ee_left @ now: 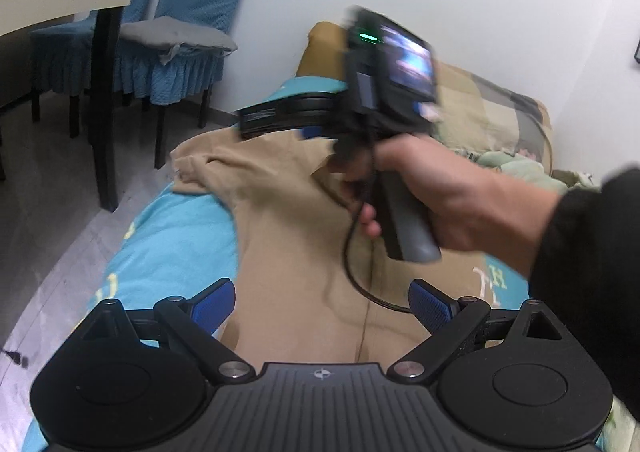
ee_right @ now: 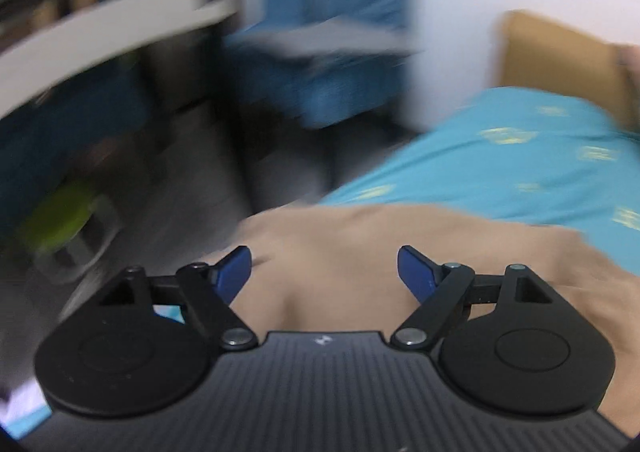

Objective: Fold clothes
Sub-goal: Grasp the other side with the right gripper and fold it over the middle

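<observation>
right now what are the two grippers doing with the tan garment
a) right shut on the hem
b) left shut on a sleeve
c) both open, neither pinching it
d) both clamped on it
c: the left gripper and right gripper both show blue fingers spread wide over the tan garment, with no cloth pinched between them.

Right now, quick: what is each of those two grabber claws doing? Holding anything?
Left gripper: open, holding nothing, above the tan cloth garment.
Right gripper: open, holding nothing, over the same garment on the turquoise patterned sheet.
</observation>
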A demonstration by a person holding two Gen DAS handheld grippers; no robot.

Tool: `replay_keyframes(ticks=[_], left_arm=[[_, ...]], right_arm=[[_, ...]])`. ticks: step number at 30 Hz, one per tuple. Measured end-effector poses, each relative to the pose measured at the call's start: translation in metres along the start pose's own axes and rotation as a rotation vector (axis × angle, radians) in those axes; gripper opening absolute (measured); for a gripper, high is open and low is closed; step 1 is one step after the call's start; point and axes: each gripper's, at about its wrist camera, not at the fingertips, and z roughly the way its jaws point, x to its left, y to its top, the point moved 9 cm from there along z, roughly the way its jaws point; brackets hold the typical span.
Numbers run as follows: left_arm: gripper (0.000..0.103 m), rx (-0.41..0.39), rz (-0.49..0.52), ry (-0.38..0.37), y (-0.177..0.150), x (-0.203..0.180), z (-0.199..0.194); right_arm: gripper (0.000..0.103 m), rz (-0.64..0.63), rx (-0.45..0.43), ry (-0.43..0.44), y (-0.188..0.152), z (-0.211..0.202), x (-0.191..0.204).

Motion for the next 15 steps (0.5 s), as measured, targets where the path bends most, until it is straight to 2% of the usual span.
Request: replay_keyframes(ticks=[1, 9, 11, 12, 13, 14, 15], left_arm=[[0.095, 0.004, -0.007, 0.006, -0.002, 0.003, -0.002], [0.094, 0.036, -0.145, 0.063, -0.003, 0.031, 0.009], [0.094, 0.030, -0.155, 0.081, -0.003, 0.036, 0.012], [0.094, 0.024, -0.159, 0.087, -0.002, 0.039, 0.013], [0.094, 0.017, -0.164, 0.093, -0.001, 0.041, 0.014], [0.094, 0.014, -0.176, 0.092, 0.000, 0.043, 0.015], [0.094, 0.006, -0.182, 0.092, 0.000, 0.044, 0.014]], right_arm=[[0.082, -0.038, 0.031, 0.037, -0.001, 0.007, 0.016], [0.079, -0.188, 0.060, -0.045, -0.022, 0.063, 0.050], [0.054, -0.218, 0.061, -0.066, -0.026, 0.075, 0.057], [0.044, -0.190, 0.022, -0.085, -0.022, 0.064, 0.050], [0.020, -0.162, -0.017, -0.104, -0.018, 0.053, 0.043], [0.011, -0.134, -0.056, -0.122, -0.015, 0.042, 0.036], [0.010, -0.106, -0.095, -0.141, -0.011, 0.030, 0.029]])
